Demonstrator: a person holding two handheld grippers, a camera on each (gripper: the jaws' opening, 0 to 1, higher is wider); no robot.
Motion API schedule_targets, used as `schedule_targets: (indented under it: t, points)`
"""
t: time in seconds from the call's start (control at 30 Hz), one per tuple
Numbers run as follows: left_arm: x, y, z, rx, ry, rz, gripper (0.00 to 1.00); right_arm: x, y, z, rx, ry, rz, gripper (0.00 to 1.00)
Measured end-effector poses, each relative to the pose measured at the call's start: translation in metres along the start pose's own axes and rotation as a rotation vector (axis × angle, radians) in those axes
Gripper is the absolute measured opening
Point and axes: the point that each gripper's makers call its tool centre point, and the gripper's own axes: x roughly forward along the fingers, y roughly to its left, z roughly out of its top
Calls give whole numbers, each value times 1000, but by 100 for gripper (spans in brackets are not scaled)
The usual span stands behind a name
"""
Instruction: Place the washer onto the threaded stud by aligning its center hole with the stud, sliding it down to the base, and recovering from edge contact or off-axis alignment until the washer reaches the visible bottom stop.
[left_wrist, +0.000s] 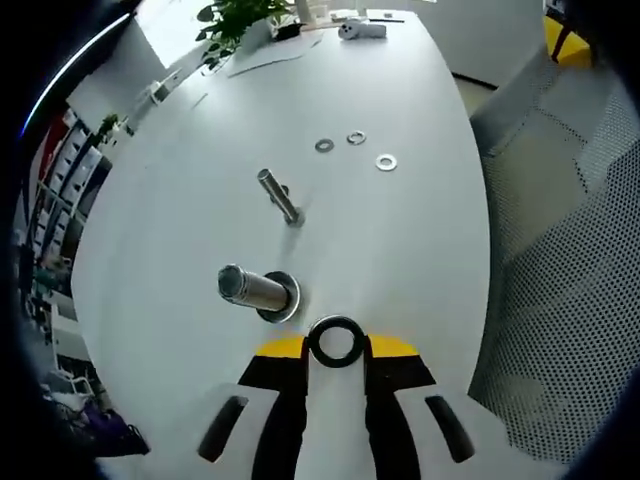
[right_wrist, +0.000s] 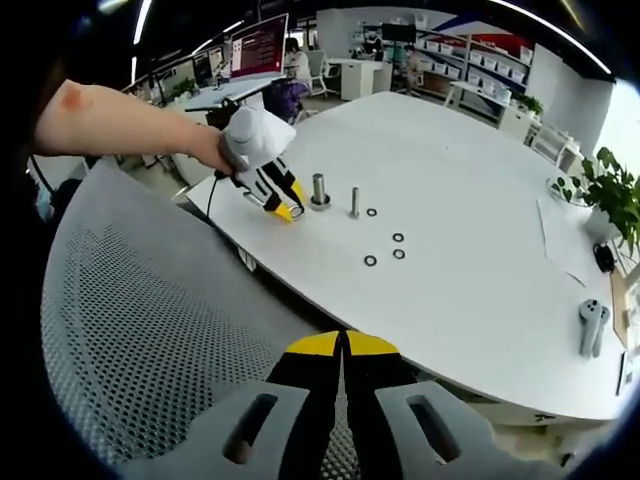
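Observation:
My left gripper (left_wrist: 337, 345) is shut on a dark washer (left_wrist: 336, 341), gripped by its edges between the yellow-tipped jaws. It hovers just short of the thick threaded stud (left_wrist: 252, 287), which stands on the white table (left_wrist: 420, 250) with a wide metal ring around its base. The washer is beside the stud's foot, not over its top. In the right gripper view a hand holds the left gripper (right_wrist: 283, 207) next to the thick stud (right_wrist: 319, 189). My right gripper (right_wrist: 343, 350) is shut on nothing, off the table above a mesh chair back.
A thin stud (left_wrist: 280, 197) stands beyond the thick one. Loose washers (left_wrist: 356, 138) lie farther out on the table. A grey mesh chair (right_wrist: 150, 330) is at the table's edge. A plant (right_wrist: 610, 195) and white handheld controllers (right_wrist: 592, 326) are at the far end.

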Motion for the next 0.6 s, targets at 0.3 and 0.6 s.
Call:
schedule_targets:
  t: [0.3,0.6]
  points:
    - [-22,5,12,21,-20,15,18,0,0,-1,1,5,-1,4]
    - [-44,17,30,68,-42,52,18,0,0,-1,-1,7,0,4]
